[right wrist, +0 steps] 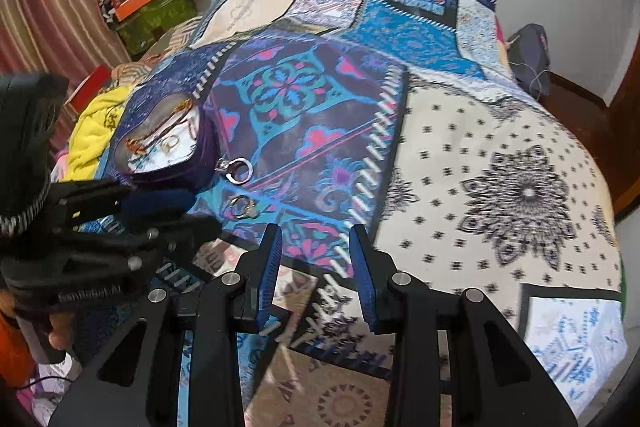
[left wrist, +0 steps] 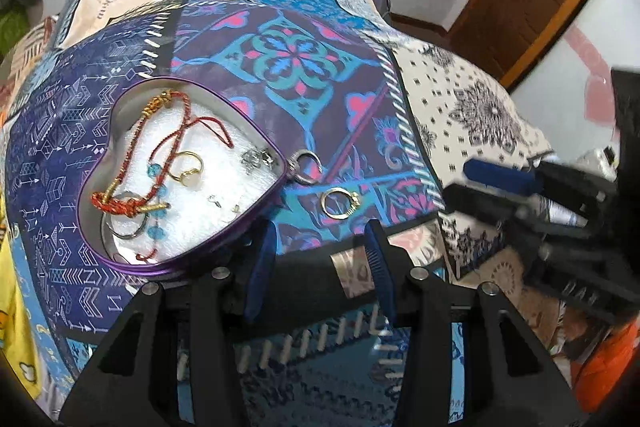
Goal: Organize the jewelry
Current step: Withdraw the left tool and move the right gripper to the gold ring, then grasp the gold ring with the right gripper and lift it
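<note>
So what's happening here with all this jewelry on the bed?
A person holding a two-finger gripper in each hand is sorting jewelry into a purple heart-shaped tin on a patterned quilt. The tin already holds red cord bracelets and a few rings. A silver ring lies against the tin's rim and a gold ring sits on the quilt. The left gripper and right gripper are open and empty.

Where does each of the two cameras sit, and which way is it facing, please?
Left wrist: rides the left gripper, low over the patchwork bedspread, facing the heart-shaped tin close ahead; its open blue fingers show, the right gripper at right.
Right wrist: rides the right gripper, facing across the bed to the wall; open fingers show, the left gripper at left.
Shared: tin, silver ring touching its rim, gold ring.
</note>
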Demonstrator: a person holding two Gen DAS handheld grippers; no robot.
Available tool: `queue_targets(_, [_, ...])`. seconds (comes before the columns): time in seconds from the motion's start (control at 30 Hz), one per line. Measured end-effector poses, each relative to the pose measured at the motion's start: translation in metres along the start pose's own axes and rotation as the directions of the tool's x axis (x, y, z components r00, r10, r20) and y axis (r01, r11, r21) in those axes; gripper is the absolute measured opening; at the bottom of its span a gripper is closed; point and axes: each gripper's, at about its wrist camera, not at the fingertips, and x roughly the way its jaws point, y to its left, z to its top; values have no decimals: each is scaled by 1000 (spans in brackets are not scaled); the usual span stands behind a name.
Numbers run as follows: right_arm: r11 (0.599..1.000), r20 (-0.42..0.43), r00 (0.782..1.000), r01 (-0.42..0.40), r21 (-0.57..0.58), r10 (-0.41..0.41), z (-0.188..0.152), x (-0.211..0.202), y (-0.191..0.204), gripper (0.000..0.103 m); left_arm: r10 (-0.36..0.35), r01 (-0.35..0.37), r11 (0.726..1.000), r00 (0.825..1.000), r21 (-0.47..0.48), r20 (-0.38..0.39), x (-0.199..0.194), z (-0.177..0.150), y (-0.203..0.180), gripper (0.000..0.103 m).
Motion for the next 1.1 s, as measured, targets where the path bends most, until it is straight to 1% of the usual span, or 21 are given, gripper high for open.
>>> queue_targets(0.03, [1000,-3,1000,-7,-6,7,0,2,2,31,2,-2,1000,1000,-5,4,-1,1,2,45])
queue_targets(0.17, [999,-20,999,-42,-35,41,3,12,14,31,52,-52,999,998,-9,31,-4,4,10,45])
queue_targets(0.33, [992,-52,995,-90,-89,86,6,31,32,31,55,-54,998,998,-31,40,-7,8,25,45])
queue_targets(0.43, [990,-72,994,-87,-115,79,8,43,39,31,50,-49,999,998,-24,37,-8,8,28,45])
queue_targets(0.53, [988,-53,996,-72,-133,66,9,48,43,31,53,-53,999,998,-5,37,-7,8,26,45])
queue_targets(0.6, [987,-41,997,-65,-144,60,7,48,45,17,58,-58,998,998,4,38,-6,7,25,45])
queue_targets(0.63, [988,-39,997,-65,-143,60,7,49,45,15,59,-59,998,998,7,39,-6,7,24,45])
queue_targets(0.67, [988,-36,998,-63,-139,59,7,48,43,8,59,-59,998,998,8,39,-5,8,24,45])
queue_targets(0.8, [992,-36,995,-92,-83,89,9,46,32,8,67,-68,997,997,20,39,-2,11,20,45])
queue_targets(1.0, [998,0,998,-60,-28,60,8,32,12,8,90,-93,994,995,64,44,8,17,8,45])
queue_targets(1.1, [999,20,999,-51,-9,51,8,24,7,8,111,-115,989,993,89,48,14,20,1,39])
